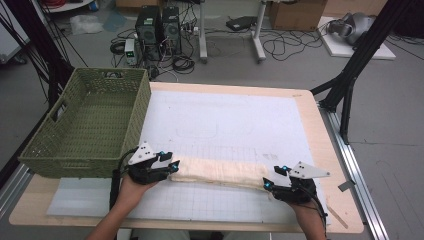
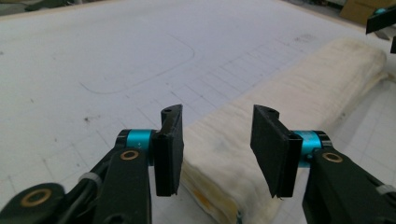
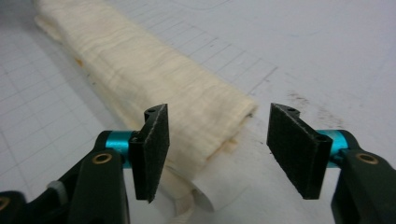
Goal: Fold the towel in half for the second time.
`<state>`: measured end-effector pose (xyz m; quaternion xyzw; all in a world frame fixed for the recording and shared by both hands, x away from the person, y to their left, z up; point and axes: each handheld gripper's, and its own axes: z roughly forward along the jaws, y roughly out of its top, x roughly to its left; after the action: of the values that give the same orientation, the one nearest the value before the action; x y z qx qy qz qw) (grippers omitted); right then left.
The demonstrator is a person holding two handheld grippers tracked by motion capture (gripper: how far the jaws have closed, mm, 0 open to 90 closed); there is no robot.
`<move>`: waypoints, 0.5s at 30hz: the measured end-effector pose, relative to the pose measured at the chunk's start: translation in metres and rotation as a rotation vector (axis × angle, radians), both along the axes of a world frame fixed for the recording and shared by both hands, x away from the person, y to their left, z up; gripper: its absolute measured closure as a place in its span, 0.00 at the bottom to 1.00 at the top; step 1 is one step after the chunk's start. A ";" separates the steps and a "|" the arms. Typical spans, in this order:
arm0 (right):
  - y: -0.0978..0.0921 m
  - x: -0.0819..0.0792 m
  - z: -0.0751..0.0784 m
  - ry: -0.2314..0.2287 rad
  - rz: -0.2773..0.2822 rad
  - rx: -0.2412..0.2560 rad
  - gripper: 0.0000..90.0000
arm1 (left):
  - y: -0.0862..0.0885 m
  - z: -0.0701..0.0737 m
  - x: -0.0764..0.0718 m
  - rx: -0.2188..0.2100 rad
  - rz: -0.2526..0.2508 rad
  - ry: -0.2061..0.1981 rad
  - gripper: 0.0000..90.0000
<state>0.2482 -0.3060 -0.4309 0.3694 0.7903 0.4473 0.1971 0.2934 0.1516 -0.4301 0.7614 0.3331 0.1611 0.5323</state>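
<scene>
A cream cloth (image 1: 220, 172) lies folded into a long narrow band across the front of the white gridded mat (image 1: 225, 125). My left gripper (image 1: 171, 166) is at the band's left end, open, its jaws astride the folded cloth (image 2: 261, 116) without closing on it. My right gripper (image 1: 274, 178) is at the right end, open, with the cloth's end (image 3: 154, 88) lying between and beyond its jaws. Each gripper (image 2: 217, 149) (image 3: 217, 149) shows a clear gap between its pads.
A green woven basket (image 1: 87, 122) stands at the table's left, close behind my left gripper. The wooden table edge (image 1: 330, 150) frames the mat. Black tripod legs (image 1: 350, 85) stand off the right side; computers and cables lie on the floor behind.
</scene>
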 end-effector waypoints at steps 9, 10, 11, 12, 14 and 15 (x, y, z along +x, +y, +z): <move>-0.015 -0.001 0.003 -0.044 -0.140 0.008 0.30 | 0.011 0.006 0.004 -0.089 0.047 -0.034 0.39; -0.016 -0.001 0.003 -0.049 -0.150 0.002 0.29 | 0.011 0.006 0.004 -0.090 0.050 -0.031 0.36; -0.017 -0.001 0.003 -0.048 -0.157 0.000 0.29 | 0.011 0.006 0.004 -0.095 0.050 -0.025 0.33; -0.017 -0.001 0.003 -0.050 -0.161 -0.007 0.29 | 0.011 0.005 0.004 -0.097 0.050 -0.018 0.29; -0.018 -0.001 0.005 -0.053 -0.171 -0.016 0.29 | 0.011 0.005 0.004 -0.074 0.053 -0.027 0.25; -0.018 -0.001 0.005 -0.059 -0.176 -0.014 0.28 | 0.011 0.005 0.004 -0.080 0.063 -0.028 0.23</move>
<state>0.2473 -0.3241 -0.4255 0.4229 0.7517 0.4333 0.2614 0.2970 0.1627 -0.4250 0.7262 0.3558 0.1749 0.5617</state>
